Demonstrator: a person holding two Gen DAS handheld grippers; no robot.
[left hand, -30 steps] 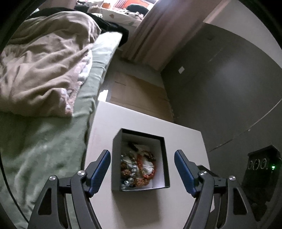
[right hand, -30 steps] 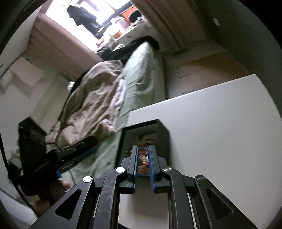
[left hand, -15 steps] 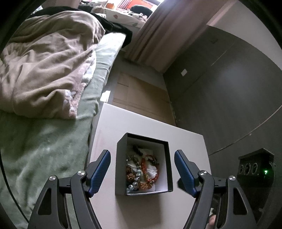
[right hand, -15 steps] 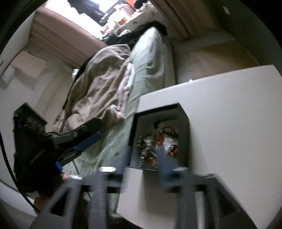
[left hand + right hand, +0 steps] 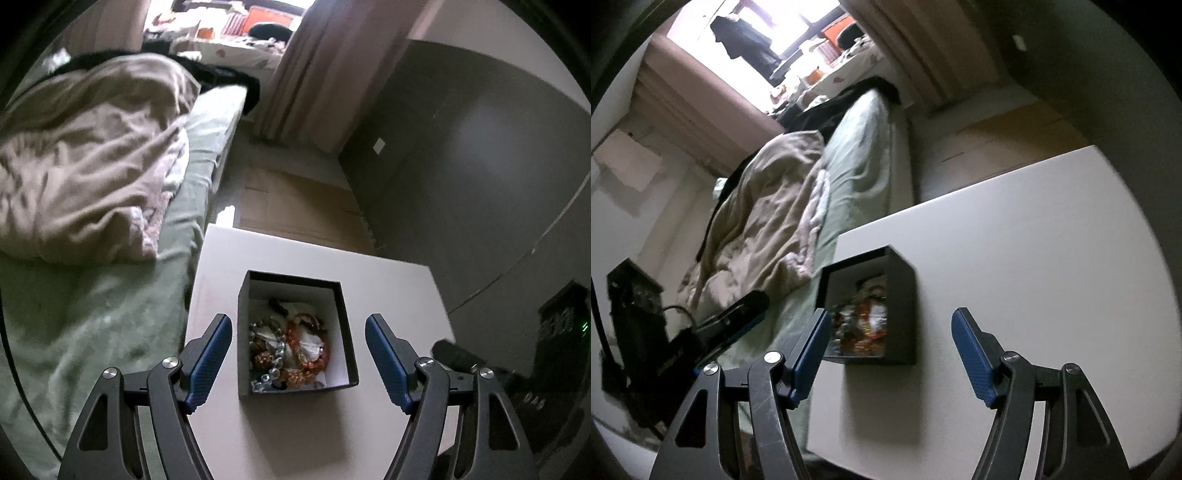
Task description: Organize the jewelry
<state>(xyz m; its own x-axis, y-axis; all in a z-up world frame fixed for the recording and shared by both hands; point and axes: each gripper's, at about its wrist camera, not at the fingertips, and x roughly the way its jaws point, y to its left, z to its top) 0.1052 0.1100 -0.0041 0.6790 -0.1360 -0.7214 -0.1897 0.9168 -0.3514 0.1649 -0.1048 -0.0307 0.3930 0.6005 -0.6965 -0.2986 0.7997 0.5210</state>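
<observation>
Straight ahead of the left gripper (image 5: 298, 354) and a little below, framed by both spread and empty fingers: black box (image 5: 295, 332) of tangled jewelry (image 5: 291, 347) on the white counter (image 5: 388, 280), long axis running away from the gripper; left hand likely the nearer and better centred. Right gripper (image 5: 888, 350) wide apart too, nothing between the fingers, box off toward its left finger. Counter bare elsewhere; bed (image 5: 110, 295) with rumpled blanket alongside, curtain and dark wall beyond.

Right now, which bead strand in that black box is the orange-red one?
The orange-red strand curls on the box's right side; the silver-grey beads lie left of it.
</observation>
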